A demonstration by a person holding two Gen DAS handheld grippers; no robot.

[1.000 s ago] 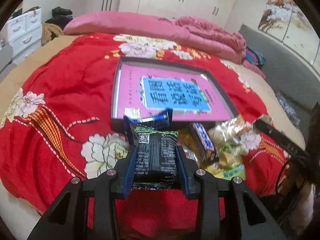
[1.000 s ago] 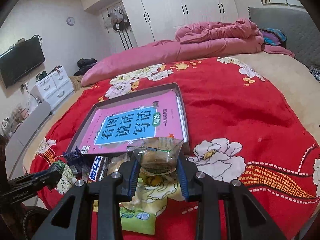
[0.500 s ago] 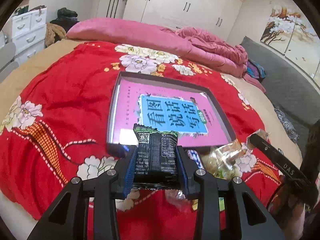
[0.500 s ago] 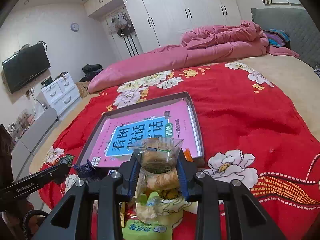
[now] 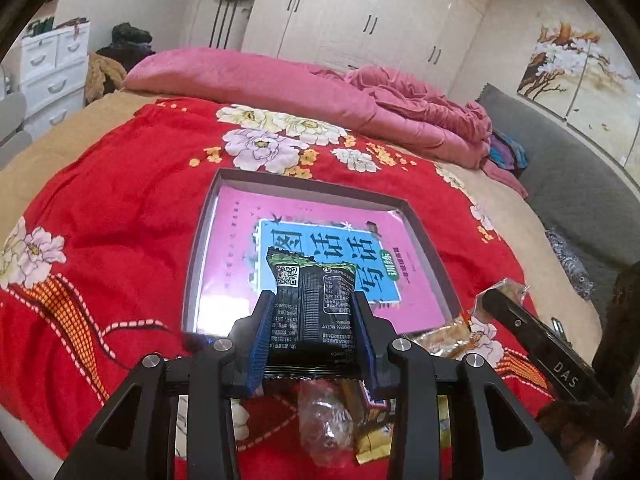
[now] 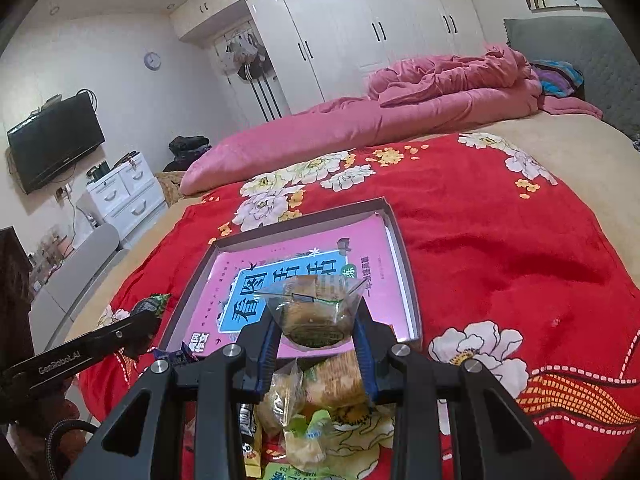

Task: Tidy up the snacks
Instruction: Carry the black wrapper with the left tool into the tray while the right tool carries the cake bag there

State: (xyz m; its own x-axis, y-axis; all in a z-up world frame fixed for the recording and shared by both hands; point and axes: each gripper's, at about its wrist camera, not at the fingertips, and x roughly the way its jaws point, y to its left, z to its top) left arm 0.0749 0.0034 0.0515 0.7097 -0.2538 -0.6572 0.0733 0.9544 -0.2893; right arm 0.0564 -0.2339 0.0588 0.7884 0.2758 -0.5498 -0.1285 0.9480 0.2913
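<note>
Light: even, bright indoor lighting is seen in both views.
Glare: bright reflections are noted on the wardrobe (image 6: 372, 36) doors and the book (image 5: 320, 256) cover.
Shadows: soft, faint.
Distortion: strong fisheye bending is observed; corners are blacked out.
Focus: the blanket (image 5: 120, 208) is rendered sharp; far walls are softened.

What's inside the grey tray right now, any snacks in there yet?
Inside the grey tray lies only a pink and blue book. No snacks show in it. The held black packet hides part of the book; anything beneath the book is covered.
</note>
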